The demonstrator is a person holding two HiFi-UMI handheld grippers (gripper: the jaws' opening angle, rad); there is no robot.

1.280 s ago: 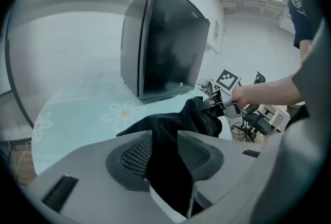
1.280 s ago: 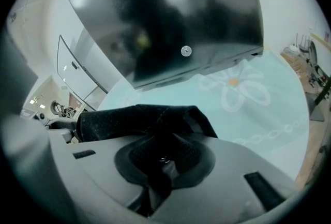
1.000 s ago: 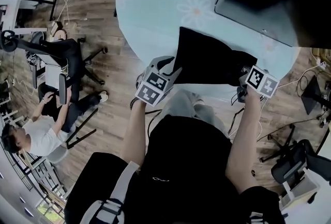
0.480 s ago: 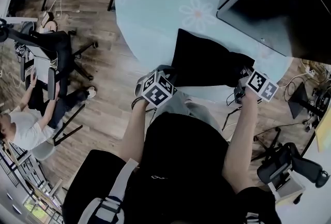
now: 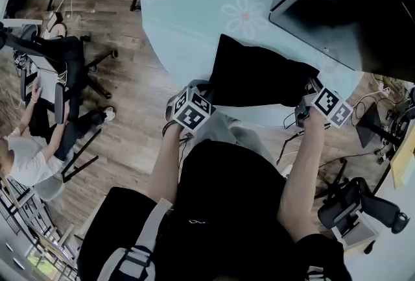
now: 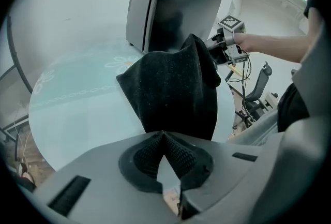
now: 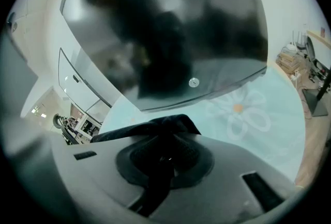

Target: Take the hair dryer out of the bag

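So far: nothing of the task is finished as far as the views show; no hair dryer is in sight anywhere, so by my reading it lies inside the bag, which is dark, soft and bulging.
Left to do: the mouth of the bag has to be opened, the dryer reached and drawn out; this looks like the stage of taking hold of the bag itself.
Left gripper: jaws together, their ribbed pads meeting only at the tips, right at the bag's near hem; I judge a thin edge of cloth is nipped there, though very little of it shows between the pads.
Right gripper: jaws clamped on a bunched strip of the bag's black cloth, which runs through between the pads and out toward the camera.
Bag: lies on the near part of the bench, its near edge at the rim, held at its left near corner and at its right end, with the right end raised into a peak.
Bench: round, with a pale blue cloth printed with flowers.
Monitor: dark screen, standing beyond the bag.
Hair dryer: hidden; its position inside the bag cannot be made out.
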